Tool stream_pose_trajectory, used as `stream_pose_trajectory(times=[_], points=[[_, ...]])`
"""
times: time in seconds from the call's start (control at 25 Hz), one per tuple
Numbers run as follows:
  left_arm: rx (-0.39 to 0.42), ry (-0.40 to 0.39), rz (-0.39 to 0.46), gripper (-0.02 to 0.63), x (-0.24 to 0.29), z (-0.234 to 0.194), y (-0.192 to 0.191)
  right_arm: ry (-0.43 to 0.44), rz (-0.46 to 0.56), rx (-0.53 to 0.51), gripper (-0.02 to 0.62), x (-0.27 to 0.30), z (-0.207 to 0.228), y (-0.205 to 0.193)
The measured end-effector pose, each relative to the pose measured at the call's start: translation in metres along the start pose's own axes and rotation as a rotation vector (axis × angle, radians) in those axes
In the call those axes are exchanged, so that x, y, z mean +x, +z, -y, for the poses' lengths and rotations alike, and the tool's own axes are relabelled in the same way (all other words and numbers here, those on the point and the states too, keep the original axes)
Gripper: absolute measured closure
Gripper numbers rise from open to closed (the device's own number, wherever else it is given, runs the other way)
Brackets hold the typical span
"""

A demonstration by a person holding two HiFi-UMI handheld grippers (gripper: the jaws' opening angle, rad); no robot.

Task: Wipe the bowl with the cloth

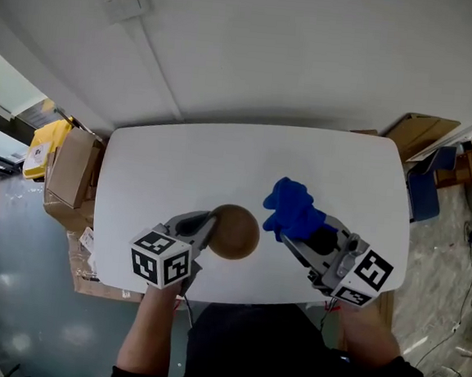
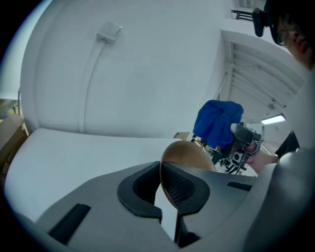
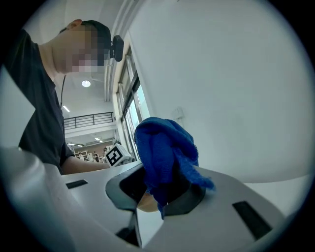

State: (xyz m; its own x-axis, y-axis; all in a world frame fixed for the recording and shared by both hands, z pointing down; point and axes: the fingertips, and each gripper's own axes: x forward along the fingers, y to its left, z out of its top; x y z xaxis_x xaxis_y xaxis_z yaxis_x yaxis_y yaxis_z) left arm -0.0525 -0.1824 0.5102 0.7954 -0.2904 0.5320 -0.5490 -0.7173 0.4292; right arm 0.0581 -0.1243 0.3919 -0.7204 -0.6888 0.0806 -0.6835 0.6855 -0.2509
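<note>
while left gripper (image 2: 160, 183) nips bowl (image 1: 238, 233), right gripper (image 3: 156, 194) (closed) clutching cloth (image 1: 292, 209)

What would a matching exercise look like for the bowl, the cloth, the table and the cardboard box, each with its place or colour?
Things: 1 bowl; 2 cloth; 3 table; 4 cardboard box.
Matches: A on the floor beside the table; B white; C rim pinched in the left gripper; D bunched in the right gripper.
Pairs: 1-C; 2-D; 3-B; 4-A.
</note>
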Motion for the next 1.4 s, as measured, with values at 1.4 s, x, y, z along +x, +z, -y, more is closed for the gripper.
stream_pose_trajectory(times=[1.4], points=[[-0.103,0.252,-0.067,0.371,0.045,-0.081,-0.109,-0.077,-0.031,-0.004,0.528,-0.014,-0.017,0.004]])
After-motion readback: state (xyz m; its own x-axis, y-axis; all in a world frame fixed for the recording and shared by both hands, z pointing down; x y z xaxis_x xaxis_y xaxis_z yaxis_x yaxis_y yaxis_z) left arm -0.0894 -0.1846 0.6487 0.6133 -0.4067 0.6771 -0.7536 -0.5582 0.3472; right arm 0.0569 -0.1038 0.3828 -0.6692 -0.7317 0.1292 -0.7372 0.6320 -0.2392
